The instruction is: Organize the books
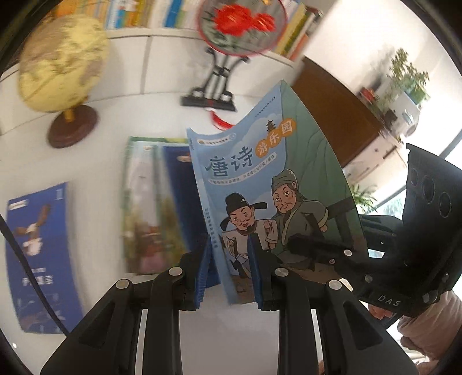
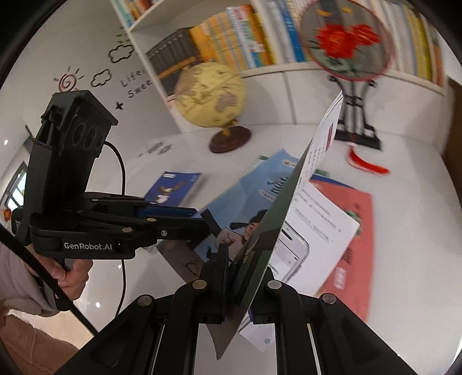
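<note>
A light blue picture book [image 1: 260, 173] with two cartoon men on its cover is held up off the white table [image 1: 95, 161], slightly bowed. My left gripper [image 1: 228, 245] is shut on its lower edge near the spine. My right gripper [image 1: 303, 242] comes in from the right and is clamped on the same book's outer edge. In the right wrist view the book [image 2: 254, 184] stands almost edge-on. The right gripper [image 2: 245, 262] is shut on it there, and the left gripper [image 2: 202, 219] grips its far side. A hand [image 2: 66, 274] holds the left gripper's handle.
On the table lie a dark blue eagle book [image 1: 37, 253], a green-edged book [image 1: 144, 202] and a red book [image 2: 352, 230]. Behind them stand a yellow globe [image 1: 63, 63] and a round red-flower fan [image 1: 242, 26]. A shelf of upright books [image 2: 245, 37] runs behind.
</note>
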A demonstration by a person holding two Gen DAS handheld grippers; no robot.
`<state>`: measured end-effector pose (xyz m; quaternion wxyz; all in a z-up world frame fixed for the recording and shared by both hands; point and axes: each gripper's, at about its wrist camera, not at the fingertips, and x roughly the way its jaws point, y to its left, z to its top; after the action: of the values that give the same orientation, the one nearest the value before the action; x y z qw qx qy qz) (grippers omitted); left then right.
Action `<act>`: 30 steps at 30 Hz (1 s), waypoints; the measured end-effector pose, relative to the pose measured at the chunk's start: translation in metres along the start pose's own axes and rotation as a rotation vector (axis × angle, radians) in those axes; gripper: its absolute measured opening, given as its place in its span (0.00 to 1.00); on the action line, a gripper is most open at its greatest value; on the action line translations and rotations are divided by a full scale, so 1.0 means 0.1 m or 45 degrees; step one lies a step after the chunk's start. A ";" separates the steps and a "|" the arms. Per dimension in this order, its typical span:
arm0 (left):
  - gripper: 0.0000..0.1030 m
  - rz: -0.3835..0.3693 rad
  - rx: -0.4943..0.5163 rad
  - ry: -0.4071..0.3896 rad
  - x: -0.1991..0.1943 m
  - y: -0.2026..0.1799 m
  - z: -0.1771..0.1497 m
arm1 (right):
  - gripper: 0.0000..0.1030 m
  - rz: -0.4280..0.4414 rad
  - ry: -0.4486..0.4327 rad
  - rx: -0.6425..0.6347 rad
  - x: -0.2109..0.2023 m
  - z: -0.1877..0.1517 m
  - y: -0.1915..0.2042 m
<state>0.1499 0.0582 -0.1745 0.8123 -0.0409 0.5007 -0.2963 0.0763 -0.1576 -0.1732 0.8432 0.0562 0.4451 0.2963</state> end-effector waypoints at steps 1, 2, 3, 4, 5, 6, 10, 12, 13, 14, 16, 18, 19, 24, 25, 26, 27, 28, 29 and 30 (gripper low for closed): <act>0.20 -0.084 -0.020 -0.028 -0.09 0.06 0.00 | 0.10 0.004 -0.002 -0.014 0.04 0.04 0.09; 0.20 -0.112 -0.035 -0.059 -0.19 0.10 0.01 | 0.11 0.029 -0.013 -0.027 0.10 0.10 0.20; 0.20 -0.105 -0.011 -0.079 -0.26 0.10 0.03 | 0.11 0.067 -0.009 -0.026 0.15 0.14 0.26; 0.20 -0.076 0.027 -0.089 -0.31 0.09 0.05 | 0.11 0.072 0.005 -0.044 0.23 0.17 0.38; 0.20 -0.007 0.071 -0.112 -0.36 0.10 0.05 | 0.10 0.035 0.013 -0.122 0.34 0.19 0.57; 0.20 0.031 0.090 -0.129 -0.43 0.16 0.05 | 0.10 0.014 0.016 -0.177 0.43 0.20 0.72; 0.22 0.093 -0.028 -0.062 -0.53 0.69 0.01 | 0.05 -0.019 0.005 -0.045 0.67 0.18 0.85; 0.22 0.083 -0.109 0.006 -0.46 0.94 -0.05 | 0.05 -0.067 0.022 0.051 0.70 0.11 0.76; 0.22 0.080 -0.136 0.032 -0.43 1.01 -0.09 | 0.05 -0.096 0.029 0.108 0.68 0.07 0.70; 0.24 0.075 -0.168 0.063 -0.36 1.10 -0.13 | 0.05 -0.117 0.050 0.188 0.67 -0.01 0.60; 0.24 0.077 -0.189 0.103 -0.25 1.16 -0.19 | 0.04 -0.145 0.080 0.278 0.66 -0.11 0.47; 0.31 0.070 -0.214 0.186 -0.04 1.19 -0.27 | 0.04 -0.164 0.115 0.351 0.62 -0.27 0.36; 0.32 0.073 -0.237 0.233 0.09 1.19 -0.33 | 0.04 -0.163 0.121 0.388 0.61 -0.32 0.31; 0.32 0.084 -0.357 0.395 0.47 1.21 -0.58 | 0.04 -0.164 0.144 0.518 0.64 -0.48 0.15; 0.32 0.075 -0.381 0.413 0.51 1.22 -0.60 | 0.04 -0.160 0.146 0.528 0.64 -0.49 0.13; 0.32 0.052 -0.410 0.418 0.55 1.23 -0.64 | 0.04 -0.151 0.154 0.535 0.65 -0.49 0.10; 0.33 0.025 -0.442 0.404 0.56 1.23 -0.66 | 0.04 -0.149 0.167 0.521 0.66 -0.48 0.08; 0.36 0.002 -0.472 0.391 0.57 1.24 -0.67 | 0.04 -0.150 0.178 0.504 0.67 -0.48 0.08; 0.37 -0.011 -0.492 0.383 0.57 1.24 -0.68 | 0.04 -0.157 0.191 0.478 0.68 -0.46 0.09; 0.38 -0.026 -0.516 0.378 0.58 1.25 -0.70 | 0.04 -0.153 0.198 0.463 0.67 -0.45 0.08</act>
<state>0.1653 0.1467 -0.3007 0.7019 -0.1640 0.6633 -0.2009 0.0662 -0.1218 -0.2458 0.7984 0.1579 0.5575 0.1637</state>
